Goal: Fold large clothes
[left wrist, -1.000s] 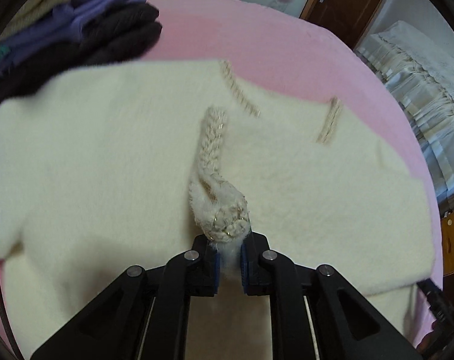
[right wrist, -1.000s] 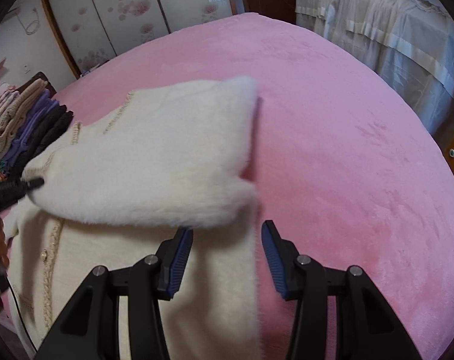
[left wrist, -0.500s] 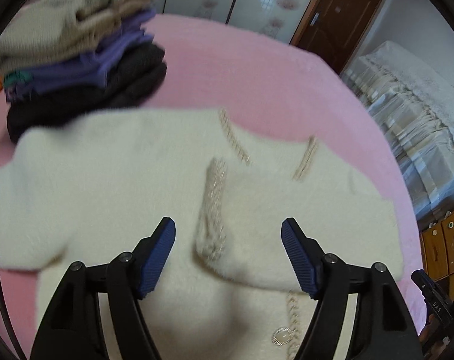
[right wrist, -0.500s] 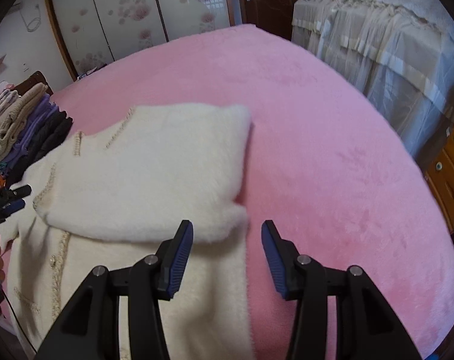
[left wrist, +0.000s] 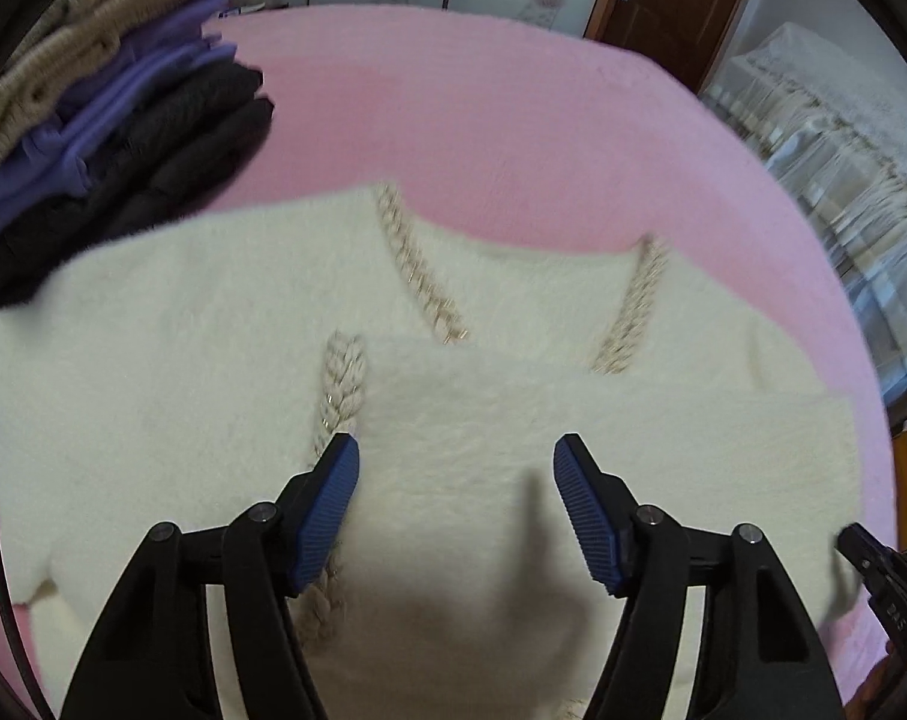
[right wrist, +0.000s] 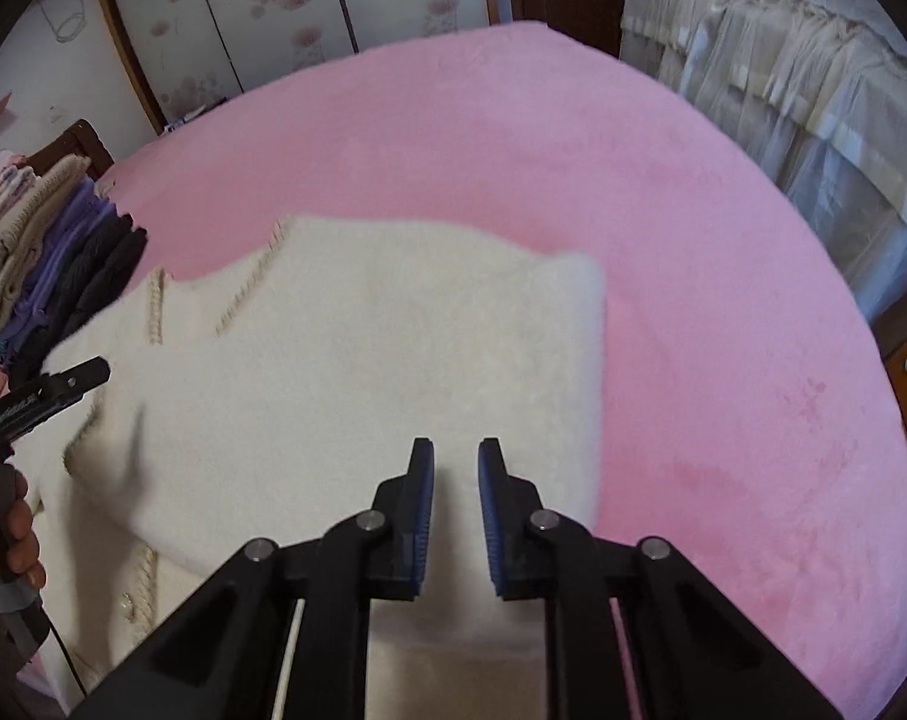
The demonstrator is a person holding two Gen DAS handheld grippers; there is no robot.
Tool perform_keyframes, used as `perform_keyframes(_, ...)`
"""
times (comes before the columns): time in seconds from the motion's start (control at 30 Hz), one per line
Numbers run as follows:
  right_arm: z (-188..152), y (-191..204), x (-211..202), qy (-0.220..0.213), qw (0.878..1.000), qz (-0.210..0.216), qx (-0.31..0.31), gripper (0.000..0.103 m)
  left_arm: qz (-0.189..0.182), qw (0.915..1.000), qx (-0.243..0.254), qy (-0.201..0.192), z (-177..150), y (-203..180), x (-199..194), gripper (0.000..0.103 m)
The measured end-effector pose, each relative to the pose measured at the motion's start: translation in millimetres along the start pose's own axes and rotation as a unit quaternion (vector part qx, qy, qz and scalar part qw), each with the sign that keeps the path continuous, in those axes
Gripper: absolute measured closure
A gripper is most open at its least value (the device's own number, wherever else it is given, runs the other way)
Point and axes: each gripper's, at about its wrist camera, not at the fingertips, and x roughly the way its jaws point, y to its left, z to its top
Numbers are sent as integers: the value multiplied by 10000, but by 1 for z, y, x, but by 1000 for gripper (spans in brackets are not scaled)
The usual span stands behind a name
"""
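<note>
A fluffy cream cardigan [left wrist: 183, 360] with gold braided trim [left wrist: 417, 270] lies flat on the pink bed [left wrist: 513, 120]. One sleeve is folded across its front [left wrist: 573, 420]. My left gripper [left wrist: 456, 450] is wide open and empty, just above the folded sleeve. In the right wrist view the cardigan [right wrist: 363, 360] fills the middle. My right gripper [right wrist: 456, 456] hovers over its near right part with the jaws narrowly apart and nothing between them. The left gripper's tip [right wrist: 75, 381] shows at the left edge.
A stack of folded clothes [left wrist: 123, 108], beige, purple and black, sits at the far left, touching the cardigan's edge; it also shows in the right wrist view [right wrist: 51, 258]. A second bed with a grey cover [right wrist: 813, 90] stands to the right. Bare pink bed [right wrist: 723, 300] lies right of the cardigan.
My left gripper let go of the sleeve cuff, opened wide and pulled back. The sleeve now lies across the front. My right gripper moved over the cardigan and narrowed its jaws.
</note>
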Motion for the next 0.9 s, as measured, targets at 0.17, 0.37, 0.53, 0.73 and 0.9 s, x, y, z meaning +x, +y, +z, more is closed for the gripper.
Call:
perform_keyframes(0.17,-22,-26,17,126,9998,-123,112,103,218,9989,420,-49,-10,-5,15,42)
perform_keyframes(0.37,4,-11,-7,-210,9998,5,0,103,44,9979,632,-159,-4,-15,4,42)
perform_keyframes(0.53,51,6,2,-389,9991,136,-119,103,-117,9979,569,-290,14,-21,4,36)
perform_keyframes(0.73,81,6,47,-140,9999,37,24,102,-104,9989,464,-43,26,-18,29,36)
perform_keyframes(0.9,79,-18,71,18,9995,-197,249,103,-224,9990,398,-16,26,-12,35,36)
